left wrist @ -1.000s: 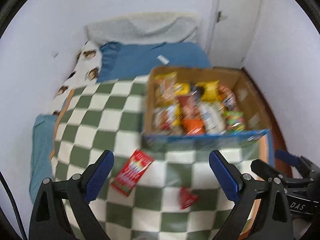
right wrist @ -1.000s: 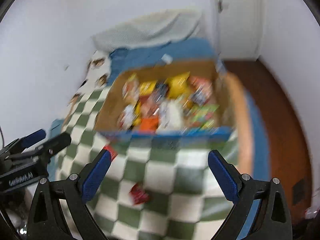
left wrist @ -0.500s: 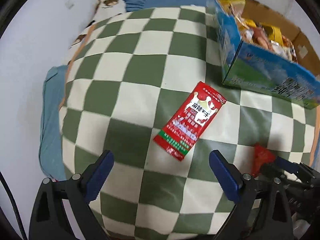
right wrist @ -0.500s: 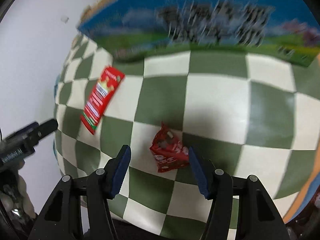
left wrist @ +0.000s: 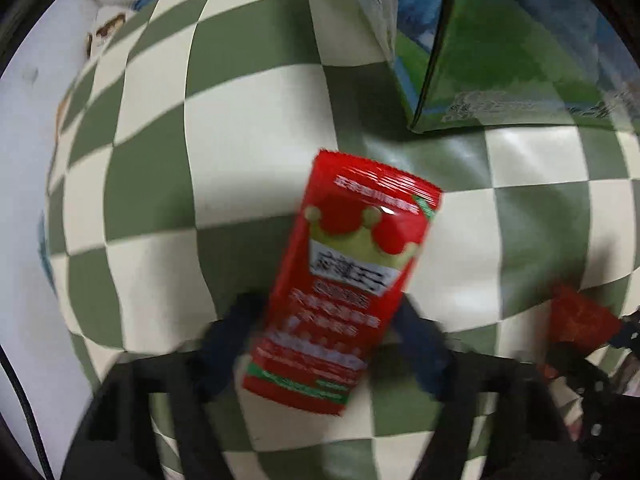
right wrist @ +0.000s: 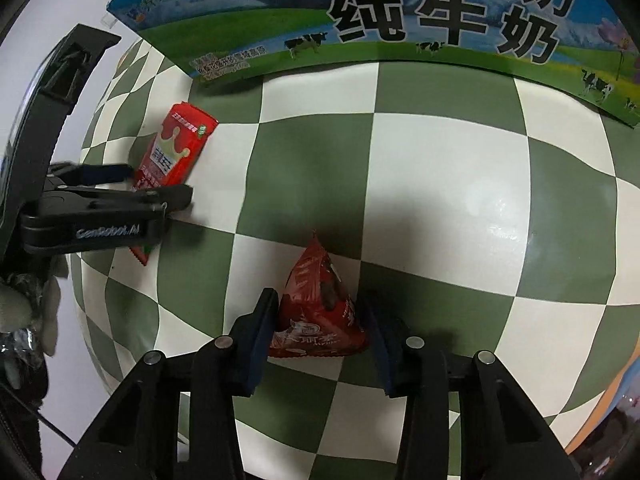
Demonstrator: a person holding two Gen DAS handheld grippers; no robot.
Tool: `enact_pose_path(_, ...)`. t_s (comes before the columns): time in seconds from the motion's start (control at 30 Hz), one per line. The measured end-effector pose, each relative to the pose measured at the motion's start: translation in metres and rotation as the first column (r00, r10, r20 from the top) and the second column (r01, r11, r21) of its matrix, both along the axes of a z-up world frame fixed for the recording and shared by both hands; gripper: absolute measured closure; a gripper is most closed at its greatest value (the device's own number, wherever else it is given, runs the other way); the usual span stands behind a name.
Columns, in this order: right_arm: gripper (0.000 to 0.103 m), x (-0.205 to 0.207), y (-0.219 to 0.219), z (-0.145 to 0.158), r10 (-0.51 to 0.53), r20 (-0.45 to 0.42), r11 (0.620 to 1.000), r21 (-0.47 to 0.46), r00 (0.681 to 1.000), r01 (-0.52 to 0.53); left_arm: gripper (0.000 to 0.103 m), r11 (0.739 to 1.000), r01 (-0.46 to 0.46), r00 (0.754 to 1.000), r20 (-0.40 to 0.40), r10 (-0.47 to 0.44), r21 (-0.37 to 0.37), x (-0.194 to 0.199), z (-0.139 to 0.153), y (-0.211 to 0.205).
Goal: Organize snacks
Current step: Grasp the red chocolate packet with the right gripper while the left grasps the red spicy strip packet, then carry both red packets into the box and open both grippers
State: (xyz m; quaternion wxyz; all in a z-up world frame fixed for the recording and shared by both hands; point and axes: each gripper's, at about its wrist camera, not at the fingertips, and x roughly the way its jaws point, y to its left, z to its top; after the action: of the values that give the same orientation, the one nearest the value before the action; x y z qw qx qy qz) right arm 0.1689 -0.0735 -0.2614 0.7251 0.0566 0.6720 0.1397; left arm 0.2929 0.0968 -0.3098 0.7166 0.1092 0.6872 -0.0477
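The left gripper (left wrist: 332,344) had just been closing on the long red packet (left wrist: 344,276), its pads at both long edges. The right gripper (right wrist: 320,332) had just been closing too, and pinched the small red pouch (right wrist: 318,308). Both lay on the soft checked quilt (right wrist: 460,208), the box (right wrist: 400,20) at twelve o'clock. Both looked light, crinkly and slippery (foil, probably); mid-body seemed safest.

packet (right wrist: 172,152) left of pouch (right wrist: 320,304), box (right wrist: 400,20) behind
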Motion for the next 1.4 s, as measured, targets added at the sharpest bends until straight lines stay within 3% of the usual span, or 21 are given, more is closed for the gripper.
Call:
enact_pose_path(0.13, 0.059, 0.000, -0.003, 0.002, 0.007, -0.024, 1.000, 0.027, 1.000, -0.006, 0.044, 0.988, -0.142, 0.988, -0.076, 0.137, -0.064, -0.024, 0.000, 0.012)
enact_pose_path(0.23, 0.060, -0.002, -0.005, 0.001, 0.021, -0.061, 0.998, 0.056, 0.998, -0.017, 0.044, 0.954, -0.277, 0.954, -0.153, 0.258, -0.118, -0.050, -0.006, 0.023)
enact_pose_path(0.33, 0.060, -0.003, -0.004, 0.001, 0.039, -0.066, 0.998, 0.055, 0.997, -0.035, 0.044, 0.924, -0.351, 0.929, -0.183, 0.322, -0.152, -0.067, -0.009, 0.026)
enact_pose_path(0.6, 0.060, 0.004, 0.011, -0.012, 0.080, -0.091, 0.997, 0.027, 0.993, -0.078, 0.040, 0.964, -0.250, 0.960, -0.153, 0.235, -0.088, -0.066, -0.018, 0.006)
enact_pose_path(0.83, 0.059, 0.008, 0.016, -0.021, 0.091, -0.119, 0.996, 0.021, 0.989, -0.089, 0.041, 0.977, -0.208, 0.972, -0.122, 0.201, -0.050, -0.065, -0.013, -0.016)
enact_pose_path(0.93, 0.060, 0.009, 0.019, -0.021, 0.097, -0.124, 0.995, 0.023, 0.987, -0.095, 0.049, 0.980, -0.194, 0.977, -0.104, 0.188, -0.050, -0.064, -0.001, -0.033)
enact_pose_path(1.17, 0.063, 0.007, 0.012, -0.004, 0.100, -0.085, 0.994, 0.049, 0.991, -0.096, 0.055, 0.969, -0.232, 0.970, -0.091, 0.224, -0.084, -0.075, 0.017, -0.031)
enact_pose_path(1.4, 0.064, 0.009, -0.014, 0.038, 0.093, -0.018, 0.988, 0.122, 0.996, -0.090, 0.055, 0.930, -0.291, 0.957, -0.084, 0.279, -0.224, -0.078, 0.071, -0.026)
